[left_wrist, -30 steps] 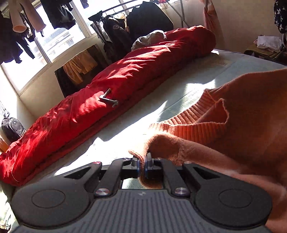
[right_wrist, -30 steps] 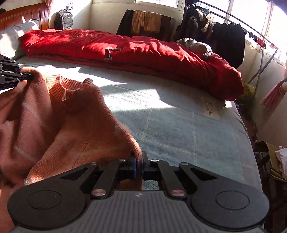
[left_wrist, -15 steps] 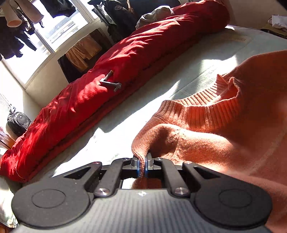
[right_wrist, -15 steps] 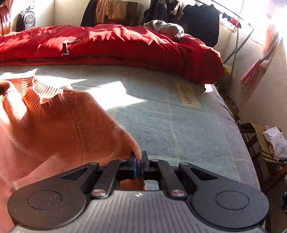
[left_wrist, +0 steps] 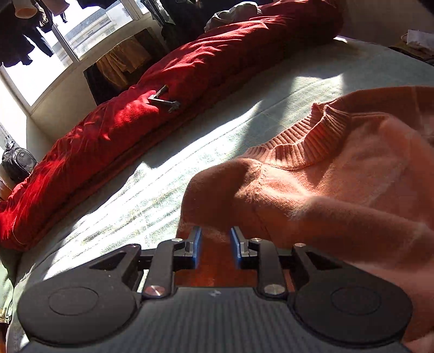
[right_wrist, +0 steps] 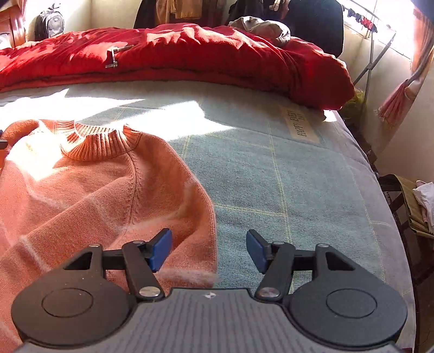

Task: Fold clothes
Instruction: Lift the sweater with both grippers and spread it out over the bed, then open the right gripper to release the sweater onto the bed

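Note:
An orange knitted sweater (left_wrist: 339, 176) (right_wrist: 108, 190) with a ribbed collar lies spread on the pale green blanket of the bed (left_wrist: 135, 206) (right_wrist: 271, 176). My left gripper (left_wrist: 215, 240) is over the sweater's left shoulder. Its jaws are opening, with a small gap, and a fold of the knit lies loose between the blue pads (left_wrist: 195, 244), which do not press on it. My right gripper (right_wrist: 208, 249) is over the other shoulder. Its jaws are opening wide, and the sweater's edge rests flat on the blanket between them, untouched.
A long red duvet (left_wrist: 162, 108) (right_wrist: 190, 54) runs along the bed's far side with a metal clamp (left_wrist: 162, 100) (right_wrist: 115, 55) on it. Beyond are hanging clothes, a window and a backpack (right_wrist: 50, 21). A chair with laundry (right_wrist: 415, 206) stands off the bed's right edge.
Both grippers sank toward the bed with the sweater pinched, then let go of it. The sweater went from hanging bunched to lying flat. The right jaws stand wide, the left only slightly apart.

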{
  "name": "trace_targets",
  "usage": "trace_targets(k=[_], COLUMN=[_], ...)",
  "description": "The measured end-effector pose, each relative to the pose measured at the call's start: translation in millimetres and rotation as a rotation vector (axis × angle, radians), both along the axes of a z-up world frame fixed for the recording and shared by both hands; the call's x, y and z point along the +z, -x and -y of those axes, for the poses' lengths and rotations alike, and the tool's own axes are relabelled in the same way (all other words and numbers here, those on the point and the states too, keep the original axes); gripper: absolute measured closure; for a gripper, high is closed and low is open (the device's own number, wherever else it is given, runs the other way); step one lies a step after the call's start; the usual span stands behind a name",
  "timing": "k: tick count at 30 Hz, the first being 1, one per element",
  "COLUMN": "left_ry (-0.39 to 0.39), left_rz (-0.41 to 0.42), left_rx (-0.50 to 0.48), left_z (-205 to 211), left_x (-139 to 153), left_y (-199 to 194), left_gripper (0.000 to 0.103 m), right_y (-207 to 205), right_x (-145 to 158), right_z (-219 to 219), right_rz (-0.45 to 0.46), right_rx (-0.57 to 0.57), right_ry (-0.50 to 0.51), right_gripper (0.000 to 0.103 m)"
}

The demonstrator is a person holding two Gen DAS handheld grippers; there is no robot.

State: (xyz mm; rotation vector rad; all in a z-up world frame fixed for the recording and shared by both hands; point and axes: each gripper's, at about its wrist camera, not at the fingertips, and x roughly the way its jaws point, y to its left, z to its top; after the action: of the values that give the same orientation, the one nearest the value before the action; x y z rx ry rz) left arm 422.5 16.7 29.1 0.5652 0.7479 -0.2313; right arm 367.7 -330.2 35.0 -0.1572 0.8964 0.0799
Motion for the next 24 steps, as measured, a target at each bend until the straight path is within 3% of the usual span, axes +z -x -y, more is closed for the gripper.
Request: trace_targets(k=[4,6,11,14,17,24], left_ry=[0.082,0.128,0.213,0.245,0.277,0.321], left_rz=[0.003,-0.001,0.014,0.025,0.023,0.011], left_rx=[-0.019,-0.018,0.047,0.107,0.186,0.236], left_z=[-19,-27,-54,-67,-78,-90], left_x=[11,14,15,9,6,-3], left_y=[46,65,108,120,123,129], left_gripper=[0.078,0.078,0.071,0.071,0.071,0.071], right_y=[35,55,103,115,126,142], right_x=[4,5,6,0,0,30], right_z=[0,-1,-3,-7,-15,-51], right_rz=[-0.057,-0.070,-0.015,-0.032,0.002,0.156], right_rx=[0.084,0.121,0.138,0.151,0.133,0.153], right_ry=[-0.056,-0.082,-0.103,-0.105,-0.096,-0.054], right_gripper=[0.021,0.008,0.000,0.002,0.010,0.012])
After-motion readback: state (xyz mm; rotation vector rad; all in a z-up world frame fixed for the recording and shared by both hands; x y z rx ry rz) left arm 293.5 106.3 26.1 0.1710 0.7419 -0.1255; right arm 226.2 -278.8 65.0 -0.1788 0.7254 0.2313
